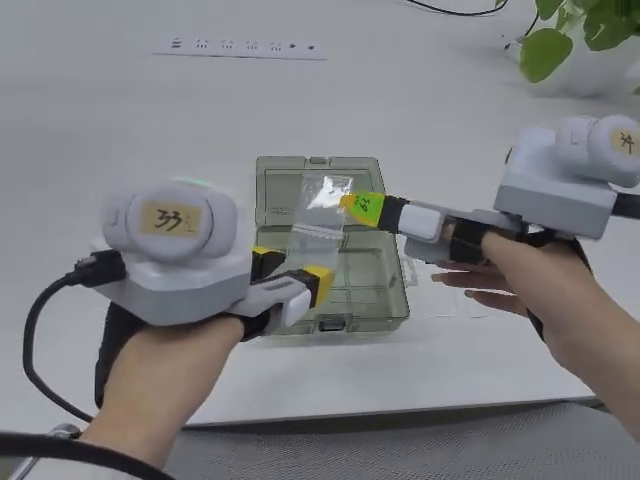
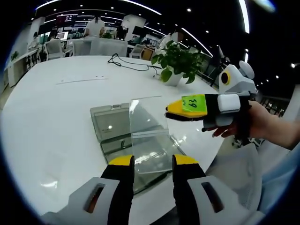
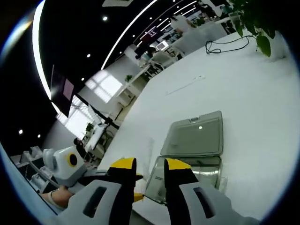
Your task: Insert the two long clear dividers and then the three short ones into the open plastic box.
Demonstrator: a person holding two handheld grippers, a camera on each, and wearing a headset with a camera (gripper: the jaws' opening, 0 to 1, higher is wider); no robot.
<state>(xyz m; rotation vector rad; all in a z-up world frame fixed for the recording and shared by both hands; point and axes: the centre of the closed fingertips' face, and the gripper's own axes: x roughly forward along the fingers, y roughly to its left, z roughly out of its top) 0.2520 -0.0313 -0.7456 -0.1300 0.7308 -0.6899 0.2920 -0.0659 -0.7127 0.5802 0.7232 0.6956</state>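
Clear divider (image 1: 322, 203) is up off the table, standing on edge over the open plastic box (image 1: 396, 300), roughly above the line where the base meets the flipped-back lid (image 1: 285, 185). My right gripper (image 1: 362, 208) comes in from the right with its yellow tips at the sheet's right edge; in the left gripper view those tips look pressed together on it, so I read the jaws as pinched on the divider. In the right gripper view the sheet shows edge-on as a thin line rising between the two jaws.

My left gripper (image 2: 153, 161) sits at the near side of the box, jaws spread with nothing between them — the box base lies straight ahead of them, and the upright divider is beyond, not touching them.

The box rests flat on the white table (image 1: 120, 120), hinge side away from me. Just right of it, under my right hand (image 1: 530, 275), I can make out faint clear pieces (image 1: 455, 297) lying flat – too transparent to count. A potted plant (image 1: 570, 30) stands at the far right corner, well apart from a white power strip (image 1: 240, 46) along the far edge
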